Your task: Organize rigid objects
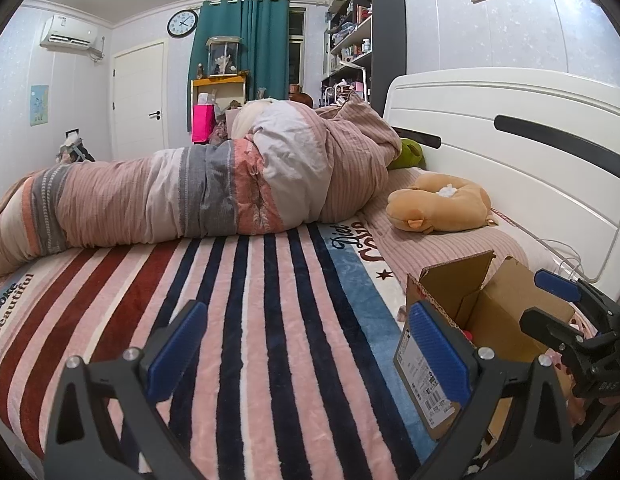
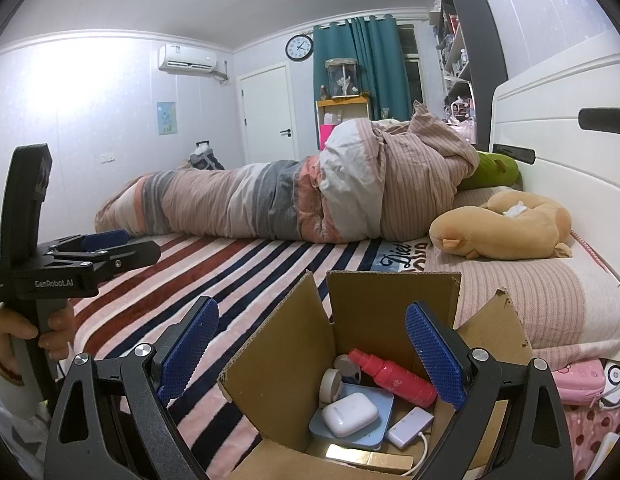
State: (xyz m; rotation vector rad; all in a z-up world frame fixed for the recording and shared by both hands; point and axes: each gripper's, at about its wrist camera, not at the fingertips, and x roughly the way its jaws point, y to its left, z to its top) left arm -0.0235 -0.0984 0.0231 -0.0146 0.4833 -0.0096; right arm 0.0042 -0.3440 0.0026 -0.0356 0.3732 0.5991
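Observation:
An open cardboard box point(image 2: 365, 312) stands on the striped bed. It holds a pink spray bottle point(image 2: 393, 376), a white earbuds case point(image 2: 349, 414) on a blue flat box point(image 2: 379, 400), a tape roll point(image 2: 329, 384) and a white adapter point(image 2: 409, 426). My right gripper point(image 2: 310, 352) is open and empty, just above the box opening. The box also shows in the left wrist view point(image 1: 505, 312), at the right. My left gripper point(image 1: 310, 352) is open and empty over the blanket, left of the box. The right gripper shows in the left wrist view point(image 1: 565, 300), over the box.
A rolled quilt point(image 1: 230, 184) lies across the bed. A tan plush toy point(image 2: 501, 224) rests by the white headboard point(image 1: 509, 136). A pink pouch point(image 2: 577, 380) and a white cable lie right of the box. The striped blanket point(image 1: 270, 320) stretches left of the box.

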